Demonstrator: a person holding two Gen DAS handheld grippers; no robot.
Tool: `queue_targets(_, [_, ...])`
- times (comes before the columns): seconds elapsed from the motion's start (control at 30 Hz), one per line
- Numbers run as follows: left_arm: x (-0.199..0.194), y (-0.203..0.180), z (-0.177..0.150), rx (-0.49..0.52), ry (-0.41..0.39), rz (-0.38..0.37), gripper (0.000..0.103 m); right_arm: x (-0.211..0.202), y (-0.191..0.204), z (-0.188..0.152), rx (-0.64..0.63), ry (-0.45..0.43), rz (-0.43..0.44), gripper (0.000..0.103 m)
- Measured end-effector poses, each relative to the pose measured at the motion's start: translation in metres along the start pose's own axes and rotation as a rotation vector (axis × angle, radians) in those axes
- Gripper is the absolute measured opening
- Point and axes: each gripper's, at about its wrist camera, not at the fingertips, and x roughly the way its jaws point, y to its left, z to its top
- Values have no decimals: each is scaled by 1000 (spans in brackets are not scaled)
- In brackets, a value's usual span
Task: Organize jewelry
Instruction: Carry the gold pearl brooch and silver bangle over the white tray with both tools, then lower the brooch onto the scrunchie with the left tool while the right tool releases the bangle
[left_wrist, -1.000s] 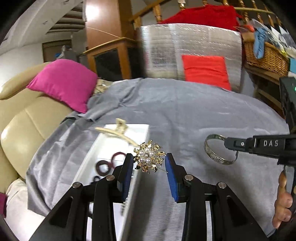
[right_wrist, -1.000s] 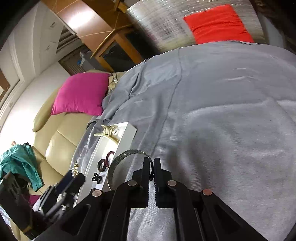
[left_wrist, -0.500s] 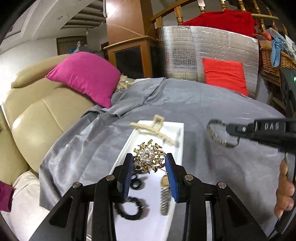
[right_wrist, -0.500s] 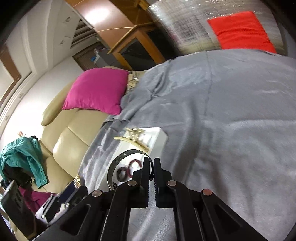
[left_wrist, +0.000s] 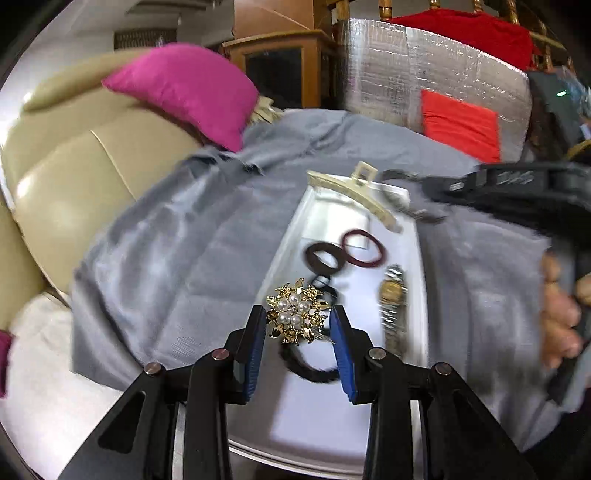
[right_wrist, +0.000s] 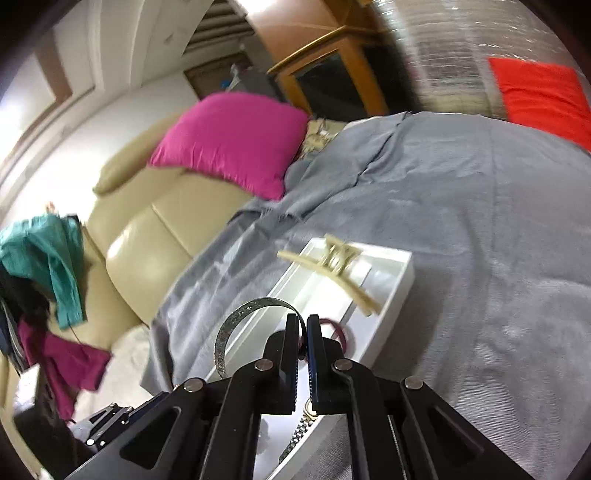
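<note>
Left claw (left_wrist: 298, 325) pinching one brooch (left_wrist: 296, 311), right claw (right_wrist: 303, 338) one bangle (right_wrist: 236, 325); tray (left_wrist: 415, 266) with three hair ties.

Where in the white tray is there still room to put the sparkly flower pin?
In the tray, the near end is bare, below the black hair tie and the left gripper holding the brooch. A bare patch also lies under the hair claw. The middle is crowded: two rings and the watch.
</note>
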Motion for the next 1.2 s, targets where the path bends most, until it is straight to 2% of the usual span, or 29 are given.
queue_targets(0.17, [6, -5, -4, 10, 44, -28, 37, 22, 12, -16, -65, 75, -19, 5])
queue_targets(0.47, [19, -13, -14, 22, 128, -54, 37, 51, 19, -31, -100, 147, -25, 5])
queue_targets(0.7, [25, -13, -17, 18, 160, -65, 37, 64, 15, -32, -103, 164, -54, 5])
queue_targets(1.2, [41, -16, -23, 52, 206, -18, 37, 82, 8, -30, -101, 173, -90, 5])
